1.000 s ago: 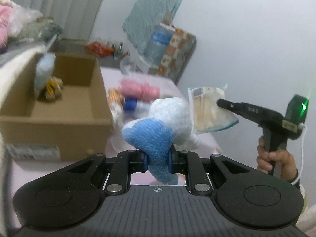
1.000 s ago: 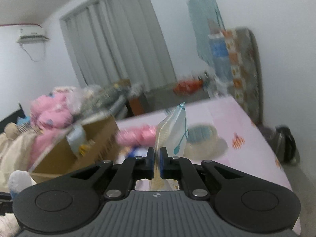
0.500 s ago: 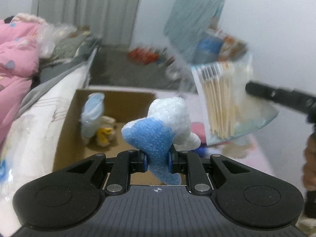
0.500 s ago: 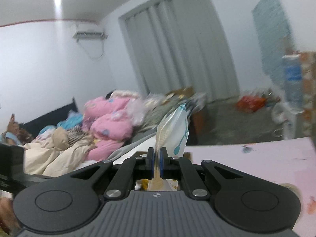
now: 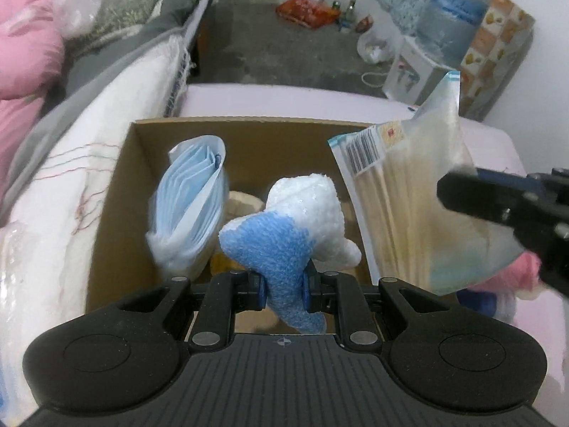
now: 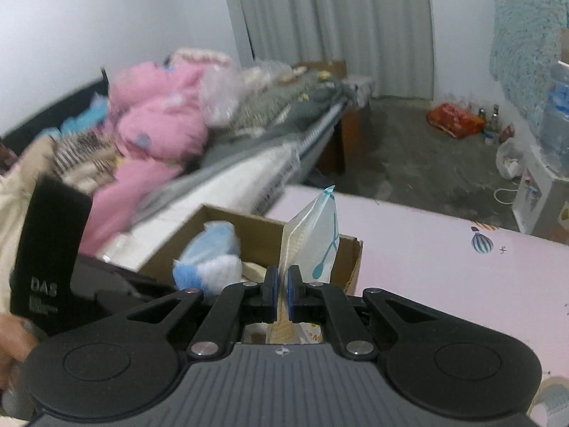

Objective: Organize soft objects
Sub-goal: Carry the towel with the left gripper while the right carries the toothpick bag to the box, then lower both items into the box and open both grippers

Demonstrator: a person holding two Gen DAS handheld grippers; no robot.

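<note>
The left gripper was clamped on the blue lower part of a blue-and-white plush toy, its jaws drawn in narrow with the pile squeezed between the pads. The toy's white upper half bulged free above and ahead of the jaws, over the open cardboard box just beyond the fingertips. It looked light and very yielding; a hold low on a thin lobe like this would likely let the bulk flop, so a pinch nearer the thick middle seemed the steadier choice.

Ahead and to the left of that gripper, inside the box, a packet of folded blue cloths stood leaning against the left wall, with a tan soft thing half hidden behind the toy.

The right gripper was closed almost fully on the lower edge of a clear plastic packet, which rose upright between its jaws. In the left view the same packet hung to the right of the toy, over the box's right edge, and appeared to hold pale sticks. The film seemed slick and crinkly, the contents stiff though light, so it would probably slide unless gripped by the sealed border.
</note>
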